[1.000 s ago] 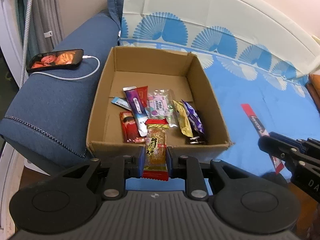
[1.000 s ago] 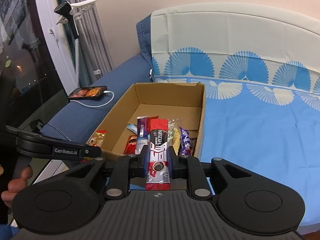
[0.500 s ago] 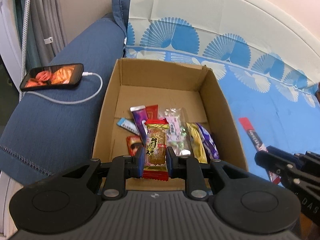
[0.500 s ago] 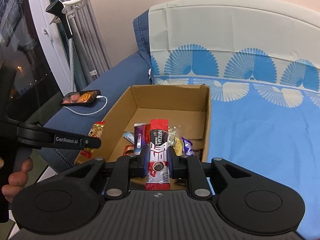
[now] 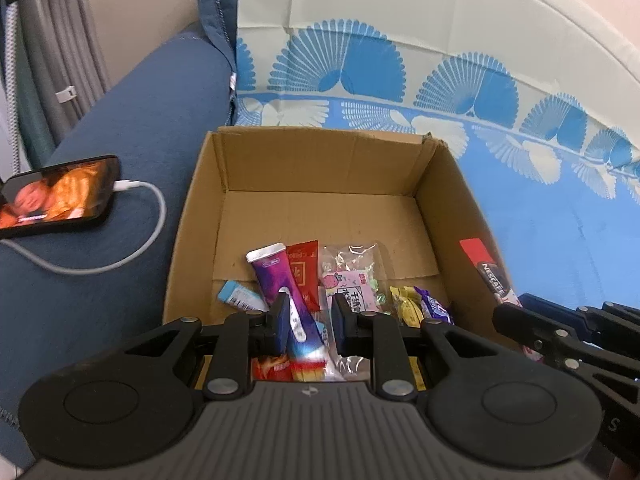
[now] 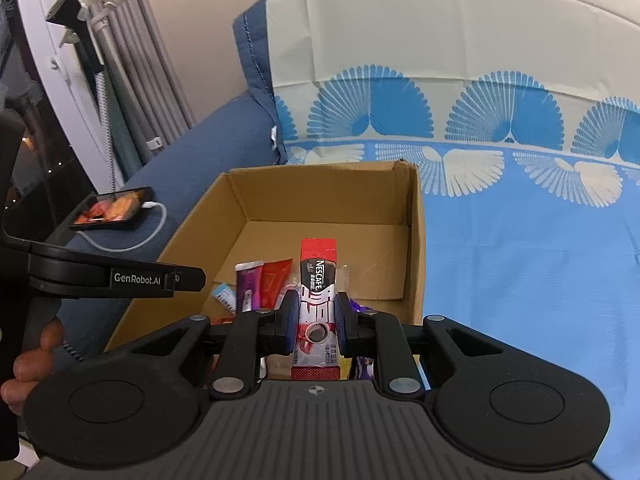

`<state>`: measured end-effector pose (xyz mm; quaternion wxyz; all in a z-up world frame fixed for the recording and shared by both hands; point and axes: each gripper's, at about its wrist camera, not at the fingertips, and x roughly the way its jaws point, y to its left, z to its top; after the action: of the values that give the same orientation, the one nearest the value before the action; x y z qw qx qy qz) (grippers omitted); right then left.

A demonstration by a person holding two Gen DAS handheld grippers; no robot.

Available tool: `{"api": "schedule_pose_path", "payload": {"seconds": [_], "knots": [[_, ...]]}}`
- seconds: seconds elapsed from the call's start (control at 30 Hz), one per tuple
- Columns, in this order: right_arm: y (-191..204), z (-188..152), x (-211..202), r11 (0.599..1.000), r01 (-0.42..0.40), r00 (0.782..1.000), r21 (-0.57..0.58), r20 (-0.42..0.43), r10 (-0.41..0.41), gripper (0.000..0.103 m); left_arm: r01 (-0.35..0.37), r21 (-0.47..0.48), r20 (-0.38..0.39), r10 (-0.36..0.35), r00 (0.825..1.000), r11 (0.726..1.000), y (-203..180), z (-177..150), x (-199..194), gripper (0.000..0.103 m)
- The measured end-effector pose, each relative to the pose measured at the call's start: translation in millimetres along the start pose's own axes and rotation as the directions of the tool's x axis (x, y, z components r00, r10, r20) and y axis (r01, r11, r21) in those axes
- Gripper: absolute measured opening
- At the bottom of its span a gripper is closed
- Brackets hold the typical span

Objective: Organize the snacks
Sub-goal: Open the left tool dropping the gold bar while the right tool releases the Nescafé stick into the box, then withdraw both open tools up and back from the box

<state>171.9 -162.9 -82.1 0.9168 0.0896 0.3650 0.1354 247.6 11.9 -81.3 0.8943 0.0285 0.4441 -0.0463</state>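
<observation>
An open cardboard box stands on the blue bed and holds several snack packets, among them a purple stick, a red sachet and a pink clear bag. My left gripper is open and empty over the box's near end. My right gripper is shut on a red Nescafe stick above the box. The stick also shows in the left wrist view, at the box's right wall.
A phone on a white cable lies on the dark blue sofa arm left of the box. The blue fan-patterned sheet stretches to the right. Grey curtains hang at the left.
My left gripper has moved over the box and opened; the orange snack packet it held is out of its jaws. My right gripper has moved closer over the box with the Nescafe stick.
</observation>
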Motion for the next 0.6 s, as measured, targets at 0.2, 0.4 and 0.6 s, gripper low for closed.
{"api": "schedule_pose_path", "payload": {"seconds": [0.2,0.4,0.6], "knots": [[-6,0,26,1.000,-0.007,1.000,0.005,-0.026,0.007,0.027,-0.014,-0.010,-0.049,0.013,0.999,1.000,2,5,29,0.058],[-12,0,32,0.999,-0.002,0.998,0.054,-0.055,0.005,0.073,-0.097,-0.022,-0.030,0.097,0.995,0.995,12,-7,17,0.103],[-3,-13,2,0.999,0.020,0.998,0.035,-0.065,-0.018,0.091,-0.103,-0.053,-0.061,0.100,0.993,0.993,18,-37,-21,0.103]]}}
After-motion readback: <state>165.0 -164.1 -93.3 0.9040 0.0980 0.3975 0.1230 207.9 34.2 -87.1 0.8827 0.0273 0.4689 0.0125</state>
